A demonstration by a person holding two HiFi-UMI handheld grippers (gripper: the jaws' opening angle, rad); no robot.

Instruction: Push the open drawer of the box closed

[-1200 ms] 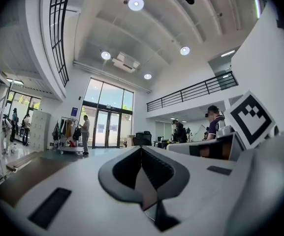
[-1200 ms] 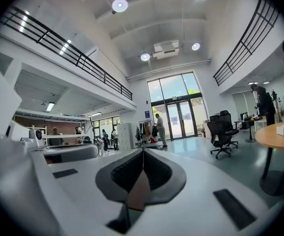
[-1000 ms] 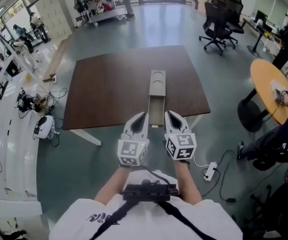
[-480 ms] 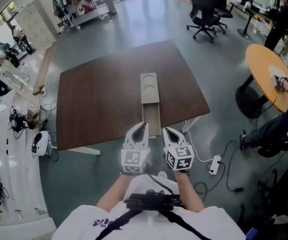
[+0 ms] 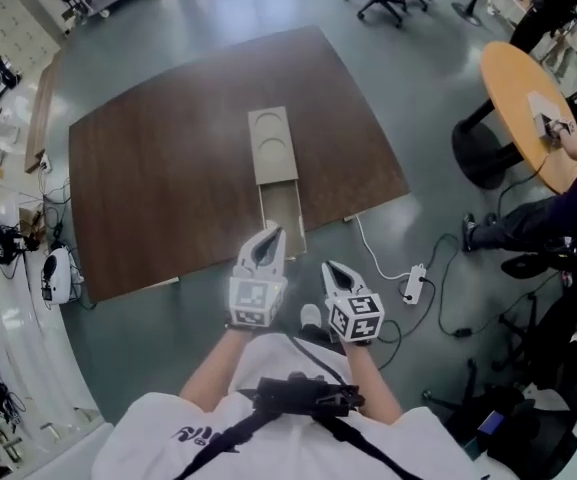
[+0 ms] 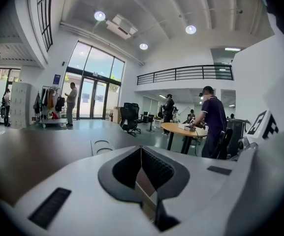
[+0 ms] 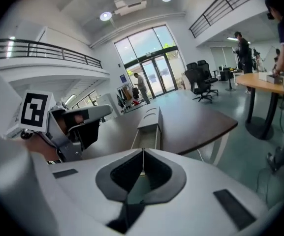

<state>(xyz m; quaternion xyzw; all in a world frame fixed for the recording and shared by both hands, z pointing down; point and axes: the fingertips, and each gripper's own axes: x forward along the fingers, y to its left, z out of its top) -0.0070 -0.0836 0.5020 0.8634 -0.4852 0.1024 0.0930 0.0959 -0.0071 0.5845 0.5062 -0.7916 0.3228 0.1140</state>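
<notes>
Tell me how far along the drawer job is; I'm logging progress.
Done: nothing yet. The drawer sticks out of the box toward the table edge. In hand: the left gripper and right gripper, both shut and empty, are near the drawer's front end. Left: push the drawer fully in.

No words or numbers can be read anywhere. The cube (image 5: pixel 252 301) on the left gripper (image 5: pixel 270 234) and the cube (image 5: pixel 356 317) on the right gripper (image 5: pixel 330 268) each show a black-and-white square pattern, but it has no letters. There is a black print (image 5: pixel 190 435) on the person's white shirt (image 5: pixel 428 448) and a small blue sign (image 6: pixel 57 79) by the glass doors (image 6: pixel 90 98), and both are too small to read.
</notes>
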